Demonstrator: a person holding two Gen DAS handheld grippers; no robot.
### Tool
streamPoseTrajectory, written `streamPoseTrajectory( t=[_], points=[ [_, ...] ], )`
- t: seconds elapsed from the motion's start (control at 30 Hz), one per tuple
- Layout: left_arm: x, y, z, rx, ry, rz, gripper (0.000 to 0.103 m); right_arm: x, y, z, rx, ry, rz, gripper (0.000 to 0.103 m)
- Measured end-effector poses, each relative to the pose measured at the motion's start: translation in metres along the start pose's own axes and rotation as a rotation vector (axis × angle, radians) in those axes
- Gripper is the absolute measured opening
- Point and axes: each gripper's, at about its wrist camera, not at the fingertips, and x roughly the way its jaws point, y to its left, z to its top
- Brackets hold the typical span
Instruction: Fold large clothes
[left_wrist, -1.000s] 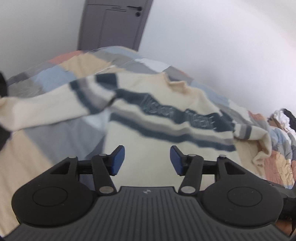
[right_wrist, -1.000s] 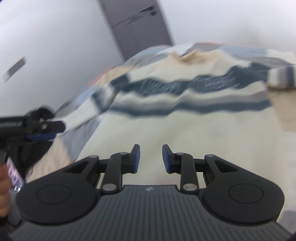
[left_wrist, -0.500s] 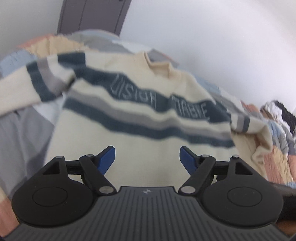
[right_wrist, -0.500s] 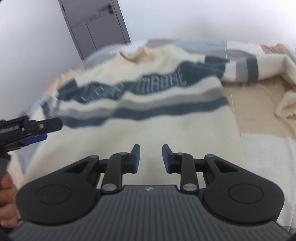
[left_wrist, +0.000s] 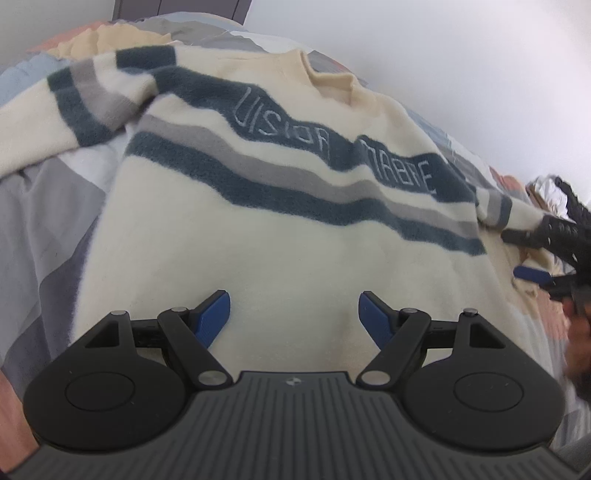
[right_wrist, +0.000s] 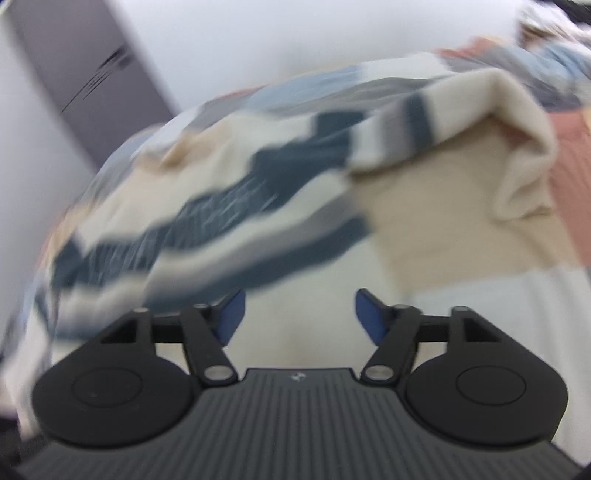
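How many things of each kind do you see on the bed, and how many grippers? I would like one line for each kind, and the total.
Sweater, cream with dark blue and grey stripes: 1
Patchwork bedcover: 1
Heap of other clothes at the far right, too small to count apart: 1
Grippers, left gripper and right gripper: 2
Total: 5

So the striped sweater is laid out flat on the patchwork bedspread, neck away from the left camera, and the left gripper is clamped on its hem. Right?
Not quite. The left gripper is not clamped on anything: in the left wrist view its blue pads stand wide apart above the cream fabric, gripping nothing. The rest holds: the striped sweater lies flat on the patchwork bedspread, neck at the far end.
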Motion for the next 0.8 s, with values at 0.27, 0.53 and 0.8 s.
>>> streamPoseTrajectory(
  t=[0.27,0.53,0.8],
  points=[
    [0.003,0.004,0.005,-0.031,-0.014,-0.007,0.081,0.046,-0.117,0.076,0.224,-0.127,-0.152,0.068],
    [0.012,-0.005,0.002,0.045,-0.031,0.034,0.081,0.006,-0.204,0.120,0.145,-0.357,-0.426,0.067],
    [0.014,-0.012,0.000,0.076,-0.048,0.065,0.081,-0.023,-0.251,0.142,0.298,-0.410,-0.237,0.070]
  ],
)
